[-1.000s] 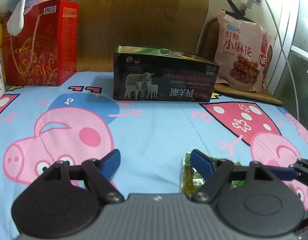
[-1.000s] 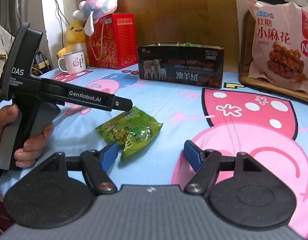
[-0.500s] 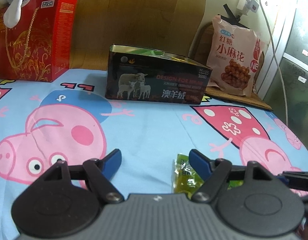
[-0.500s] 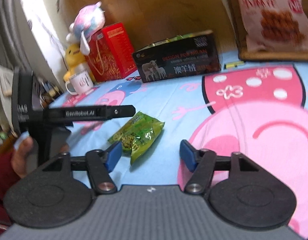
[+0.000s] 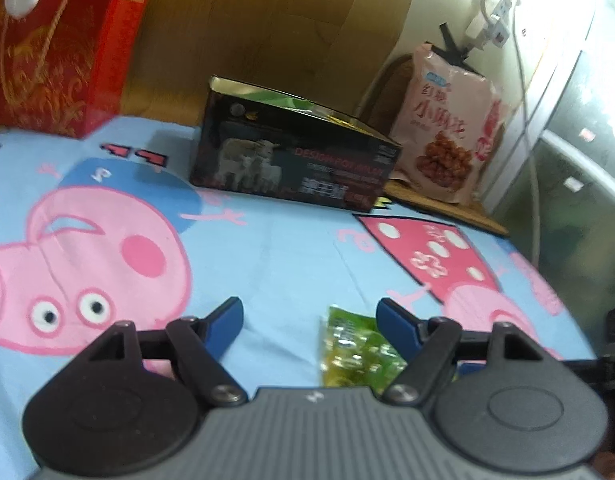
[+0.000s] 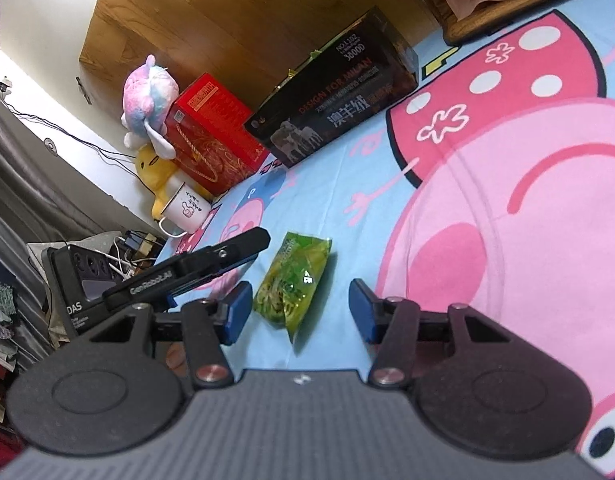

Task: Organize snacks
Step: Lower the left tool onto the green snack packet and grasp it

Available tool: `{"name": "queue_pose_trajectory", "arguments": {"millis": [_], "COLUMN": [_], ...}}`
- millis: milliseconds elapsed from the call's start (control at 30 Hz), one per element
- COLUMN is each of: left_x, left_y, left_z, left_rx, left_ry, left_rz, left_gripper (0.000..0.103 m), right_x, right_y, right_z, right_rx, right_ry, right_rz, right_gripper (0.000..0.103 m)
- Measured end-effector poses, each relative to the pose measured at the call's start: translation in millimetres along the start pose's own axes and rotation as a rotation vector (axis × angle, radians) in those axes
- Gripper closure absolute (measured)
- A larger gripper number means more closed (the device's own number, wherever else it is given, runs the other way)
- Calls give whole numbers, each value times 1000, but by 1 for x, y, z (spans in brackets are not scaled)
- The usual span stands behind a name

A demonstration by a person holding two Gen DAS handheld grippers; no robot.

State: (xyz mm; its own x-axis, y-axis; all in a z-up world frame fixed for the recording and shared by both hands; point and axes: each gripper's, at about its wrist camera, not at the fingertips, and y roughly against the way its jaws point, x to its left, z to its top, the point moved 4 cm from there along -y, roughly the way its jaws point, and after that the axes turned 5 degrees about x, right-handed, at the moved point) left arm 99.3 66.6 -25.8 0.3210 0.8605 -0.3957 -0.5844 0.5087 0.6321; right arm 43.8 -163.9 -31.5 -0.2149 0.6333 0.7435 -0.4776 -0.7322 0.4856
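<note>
Right wrist view: right gripper [image 6: 301,310], blue fingers spread wide, empty, green snack packet [image 6: 293,282] lying flat between them on the cartoon bedsheet [image 6: 487,220], lined up for a pinch. Left gripper [image 5: 310,320] likewise wide, empty, packet near its right finger. Far: open black box [image 6: 335,92], likely destination; red gift box [image 6: 211,132], mug [image 6: 185,206].

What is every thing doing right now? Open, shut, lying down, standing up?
Left tongs: open, empty.
Right tongs: open, empty, around the green packet.
Green packet: sealed, lying flat on the sheet.
Black box: open on top, standing on the sheet.
Pink bag: sealed, upright.
Red box: standing upright.
Mug: upright.
</note>
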Motion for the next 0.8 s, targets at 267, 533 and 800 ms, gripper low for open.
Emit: {"name": "queue_pose_trajectory", "arguments": {"millis": [267,533,800], "left_x": [1,0,6], "left_y": [-2,-5,-7], "left_z": [-5,-7,-6], "left_rx": [51,78,80], "left_ry": [69,77,114], "left_rz": [-180,-246,-276], "left_gripper": [50,54,54], "right_x": [2,10,4], "right_y": [-5,-24,-24], "right_z": [2,-3,-3], "right_rx": [0,29,13], "right_ry": [25,73,63], "right_rz": [-2,13,29], "right_gripper": [47,67,78]}}
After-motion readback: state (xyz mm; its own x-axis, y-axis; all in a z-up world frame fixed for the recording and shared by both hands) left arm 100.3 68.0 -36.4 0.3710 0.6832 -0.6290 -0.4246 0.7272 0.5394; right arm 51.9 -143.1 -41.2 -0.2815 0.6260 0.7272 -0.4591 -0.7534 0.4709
